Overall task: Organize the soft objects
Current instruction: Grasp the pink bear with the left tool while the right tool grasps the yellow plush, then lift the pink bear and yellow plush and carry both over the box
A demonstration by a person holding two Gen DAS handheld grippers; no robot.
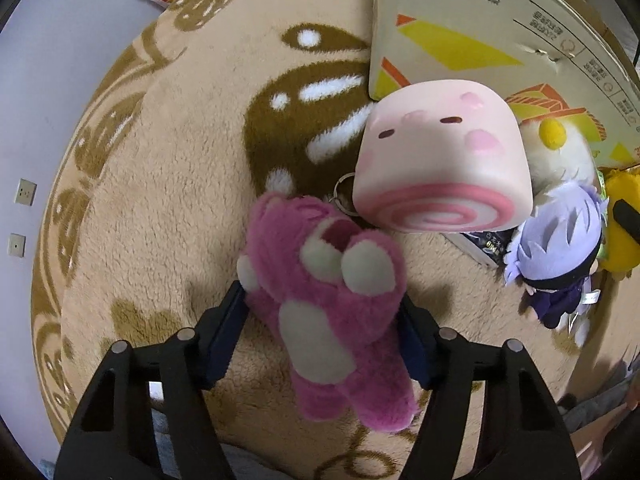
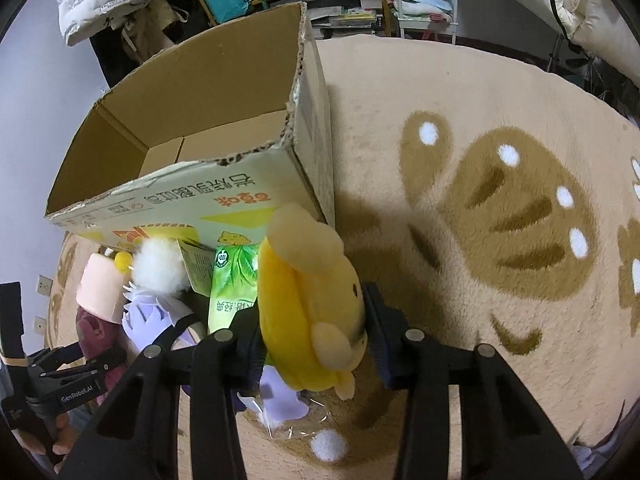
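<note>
Gripping, left: the left gripper [image 1: 322, 312] pointed down at the carpet [image 1: 168, 184], its 2 jaws pinching a pink plush bear [image 1: 332, 312] at the sides; the jaws' inner faces were hidden by the fur.
Gripping, right: the right gripper [image 2: 314, 332] had its 2 jaws pressed on a yellow plush toy [image 2: 308, 292]; the toy's face was turned away, so only 1 dark eye and pale ears showed.
Box: an open cardboard box [image 2: 192, 92] stood on the carpet just behind the toys, its top edge torn; only part of its floor could be seen, and no toy showed inside. In the left wrist view it was cut off at the top edge.
Pile by the box: a pink roll-cake cushion [image 1: 440, 160] lay just beyond the bear, touching the box wall; a metal key ring [image 1: 344, 196] poked out from under it, what it hung on being hidden.
Beside it: a purple-haired doll [image 1: 560, 248] lay half under the cushion's edge, and a white fluffy toy [image 1: 560, 156] with a yellow knob sat behind it, mostly covered.
Green packet: a green leaf-printed pack [image 2: 232, 284] stood between the doll and the yellow toy, its lower half covered.
Under the right gripper: a clear wrapper and a white pompom [image 2: 330, 444] lay on the carpet, what they belonged to hard to make out.
Person: fingers [image 2: 60, 432] on the left gripper's handle showed at the right wrist view's lower left edge, blurred and cut off.
</note>
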